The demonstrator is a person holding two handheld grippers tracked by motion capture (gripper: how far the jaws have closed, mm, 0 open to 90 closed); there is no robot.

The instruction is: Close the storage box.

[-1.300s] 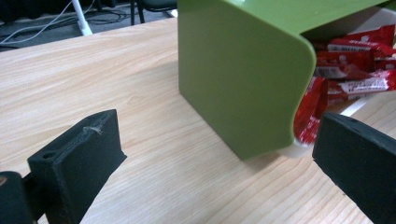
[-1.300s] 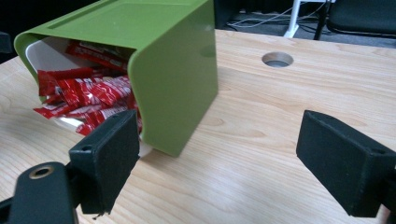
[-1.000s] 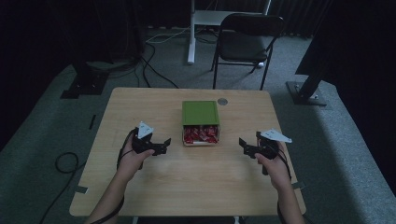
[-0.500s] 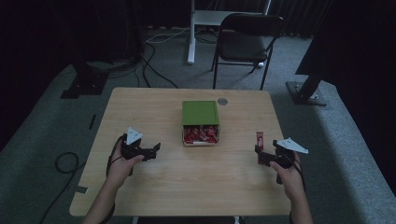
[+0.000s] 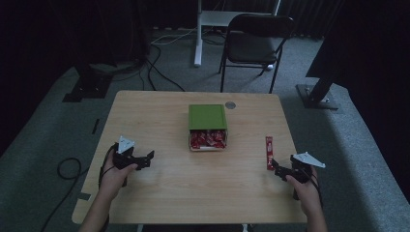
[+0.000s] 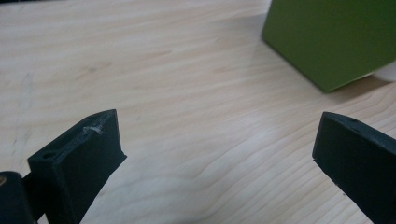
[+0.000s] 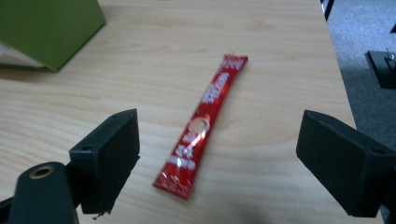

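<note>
A green-lidded box (image 5: 207, 117) sits mid-table, its front part uncovered and packed with red sachets (image 5: 208, 139). One long red sachet (image 5: 269, 152) (image 7: 202, 126) lies flat on the wood near the right edge. My right gripper (image 5: 277, 169) (image 7: 217, 170) is open just behind that sachet, jaws spread wide to either side of its near end, not touching it. My left gripper (image 5: 147, 159) (image 6: 212, 163) is open over bare wood at the left, with the green lid (image 6: 334, 39) ahead to its right.
The wooden table (image 5: 159, 193) has a round grommet (image 5: 230, 105) near its far edge. A folding chair (image 5: 254, 43) and a white desk leg (image 5: 197, 34) stand beyond it. Cables (image 5: 67, 166) trail on the carpet at left.
Both hands pulled back toward the near edge and outward. The right gripper left the red sachet lying on the table and drew away from it.
</note>
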